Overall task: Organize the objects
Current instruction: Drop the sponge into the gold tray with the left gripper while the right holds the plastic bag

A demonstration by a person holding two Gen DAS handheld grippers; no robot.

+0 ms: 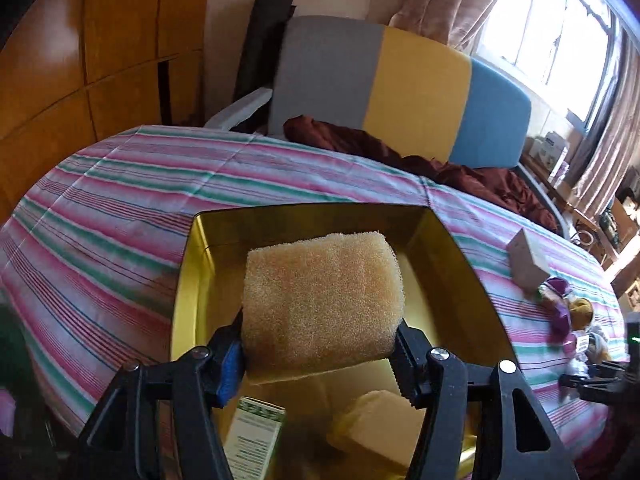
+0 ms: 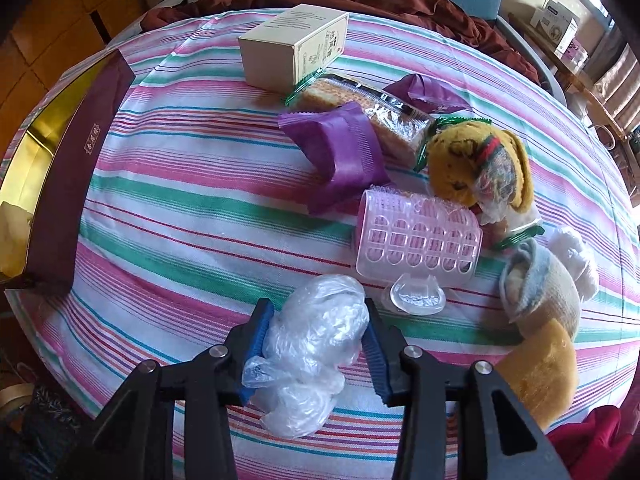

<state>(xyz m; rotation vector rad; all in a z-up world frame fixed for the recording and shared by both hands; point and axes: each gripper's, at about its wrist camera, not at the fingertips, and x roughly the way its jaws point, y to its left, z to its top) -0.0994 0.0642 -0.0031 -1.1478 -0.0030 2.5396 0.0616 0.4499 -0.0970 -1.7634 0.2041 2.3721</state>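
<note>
Left gripper (image 1: 320, 344) pinches a sponge (image 1: 322, 300) above the partly filled gold box (image 1: 188, 280); right gripper (image 2: 316, 344) clamps a plastic bag (image 2: 316, 352), several items remaining on the bed (image 2: 192, 216).

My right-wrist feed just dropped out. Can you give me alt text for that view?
The right gripper is shut on a crumpled clear plastic bag over a striped bedsheet. Beyond it lie a pink hair roller, a purple packet, wrapped crackers, a white carton and a yellow plush toy. A maroon box with a gold lining sits at left.
</note>
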